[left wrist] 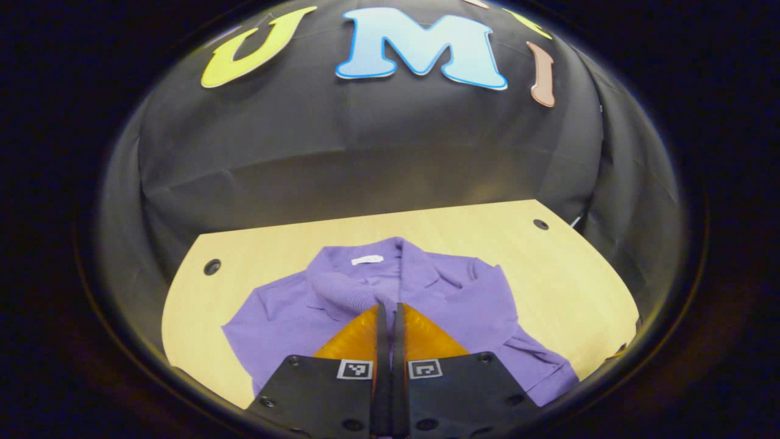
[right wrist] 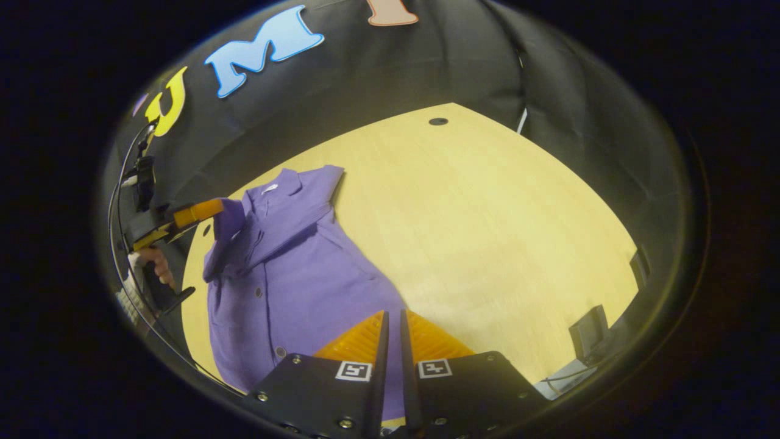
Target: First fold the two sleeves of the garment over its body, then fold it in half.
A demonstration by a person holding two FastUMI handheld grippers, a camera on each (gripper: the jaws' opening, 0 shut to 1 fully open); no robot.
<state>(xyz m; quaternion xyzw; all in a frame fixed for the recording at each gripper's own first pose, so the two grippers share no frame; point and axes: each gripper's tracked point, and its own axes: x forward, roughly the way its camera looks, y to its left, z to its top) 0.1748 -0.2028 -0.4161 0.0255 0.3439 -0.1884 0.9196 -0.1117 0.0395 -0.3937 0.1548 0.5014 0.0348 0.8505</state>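
So: left gripper (left wrist: 390,308) fingers pinch a sleeve (left wrist: 350,289) over the shirt (right wrist: 286,274) body; right gripper (right wrist: 393,317) nearly closed, empty. 2nd sleeve & halving prob. remain.

The left tool (left wrist: 390,308) pinches a sleeve (left wrist: 356,292) of the purple button-front knit garment (left wrist: 463,305), lifting it over the body, which lies on the pale wooden table (left wrist: 548,268).

A purple knit button-front garment with a collar (left wrist: 426,292) (right wrist: 286,268) lies on the light wooden worktop (right wrist: 487,231). One sleeve (left wrist: 353,292) is lifted over its body. The collar faces the far edge.
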